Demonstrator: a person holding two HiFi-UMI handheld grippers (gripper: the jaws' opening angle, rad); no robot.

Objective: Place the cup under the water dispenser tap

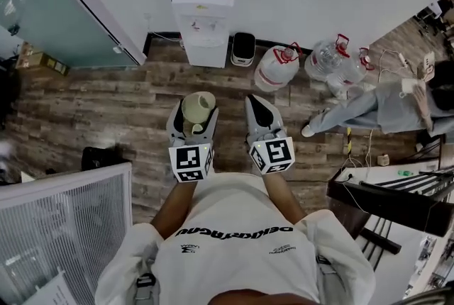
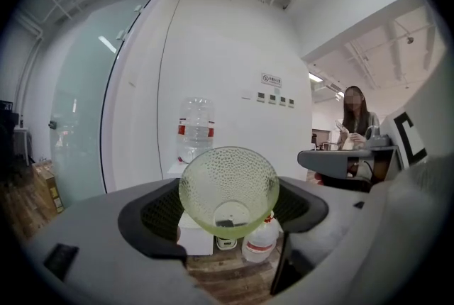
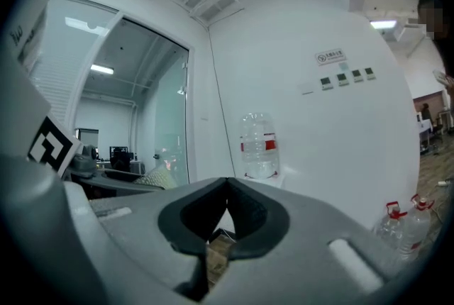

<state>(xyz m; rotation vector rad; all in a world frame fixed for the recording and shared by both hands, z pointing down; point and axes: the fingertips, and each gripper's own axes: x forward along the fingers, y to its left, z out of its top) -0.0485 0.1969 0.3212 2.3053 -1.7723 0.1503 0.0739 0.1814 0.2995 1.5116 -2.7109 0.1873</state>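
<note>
Head view, cup: the cup (image 1: pixel 198 106) is held in the left gripper (image 1: pixel 194 118), well short of the water dispenser (image 1: pixel 204 20) and roughly in line with its front. Its mouth shows as a pale ring.
Head view, right gripper: the right gripper (image 1: pixel 257 102) is level with the left one, just as far from the water dispenser, and carries nothing.
Head view, surroundings: spare jugs (image 1: pixel 278 67) stand on the wood-plank floor (image 1: pixel 106 112) just right of the water dispenser. A seated person is farther right.
Left gripper view, jaws: they stand wide and are clamped on the cup's sides, with dark ribbed pads against its wall. The water dispenser shows behind and below the cup.
Left gripper view, material: the cup is translucent pale green with a dimpled wall that tapers to a small round base. I cannot tell glass from plastic, or upright from tipped.
Right gripper view, jaws: the tips meet and hold nothing. The bottle (image 3: pixel 259 144) on top of the water dispenser rises straight ahead.
Risk, slipping: the tapered wall is probably slick and could slide along the pads if jolted.
Risk, collision: the tap recess looks narrow. A high or off-line approach could knock the rim on the tap, or leave the cup off-centre beneath it.
Risk, idle gripper: it is close alongside and could strike the water dispenser's body.
</note>
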